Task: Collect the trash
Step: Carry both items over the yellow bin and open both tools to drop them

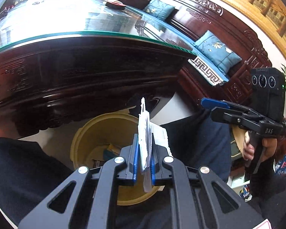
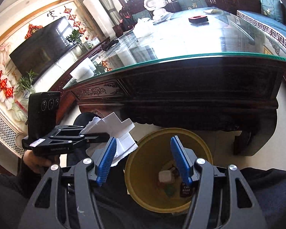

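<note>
Left tongs: clamped on a wad of white paper, held over the yellow bin.
Right tongs: parted, nothing between the blue pads, above the bin's mouth.
Bin: on the floor beside the dark glass-topped desk; scraps lie inside.

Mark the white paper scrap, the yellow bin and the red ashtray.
white paper scrap (image 1: 145,145), left wrist view, flat face between the claw pads
yellow bin (image 2: 143,148), right wrist view, far inner wall
red ashtray (image 2: 198,19), right wrist view, top face
</note>
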A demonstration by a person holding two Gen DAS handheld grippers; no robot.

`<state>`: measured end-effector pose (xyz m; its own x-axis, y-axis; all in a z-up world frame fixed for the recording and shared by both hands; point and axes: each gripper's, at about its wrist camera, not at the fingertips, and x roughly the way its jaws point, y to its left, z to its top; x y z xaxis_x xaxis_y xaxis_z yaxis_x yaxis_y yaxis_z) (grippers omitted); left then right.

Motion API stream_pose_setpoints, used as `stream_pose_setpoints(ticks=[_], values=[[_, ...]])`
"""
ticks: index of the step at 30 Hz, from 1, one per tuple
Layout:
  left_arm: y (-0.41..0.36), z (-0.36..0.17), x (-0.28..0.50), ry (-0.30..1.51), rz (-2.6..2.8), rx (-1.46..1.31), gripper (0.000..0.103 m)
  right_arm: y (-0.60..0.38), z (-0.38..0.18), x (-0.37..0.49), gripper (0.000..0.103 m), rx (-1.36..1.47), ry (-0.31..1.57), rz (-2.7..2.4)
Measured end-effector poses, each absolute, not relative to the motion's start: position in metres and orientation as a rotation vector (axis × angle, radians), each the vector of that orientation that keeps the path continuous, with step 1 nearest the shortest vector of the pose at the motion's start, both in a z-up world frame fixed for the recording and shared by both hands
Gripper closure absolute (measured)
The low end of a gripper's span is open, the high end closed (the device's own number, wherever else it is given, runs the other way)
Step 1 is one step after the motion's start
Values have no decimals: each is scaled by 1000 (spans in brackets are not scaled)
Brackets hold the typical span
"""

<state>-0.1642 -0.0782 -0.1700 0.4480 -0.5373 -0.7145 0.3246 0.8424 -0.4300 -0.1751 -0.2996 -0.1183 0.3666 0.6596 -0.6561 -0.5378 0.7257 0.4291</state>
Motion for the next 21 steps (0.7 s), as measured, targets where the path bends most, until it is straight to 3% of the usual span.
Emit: stream_pose_setpoints(ticks=[6,12,21], values=[[-93,-173,-164,995,-565,-200,91,-299,-120,-171,44,157,934,783],[-108,-175,-170,1011,-592,-137,77,-298,-118,-170,44,150,928,795],[-108,-167,-169,987,-589,-136,77,-296,-117,-168,44,145,924,811]])
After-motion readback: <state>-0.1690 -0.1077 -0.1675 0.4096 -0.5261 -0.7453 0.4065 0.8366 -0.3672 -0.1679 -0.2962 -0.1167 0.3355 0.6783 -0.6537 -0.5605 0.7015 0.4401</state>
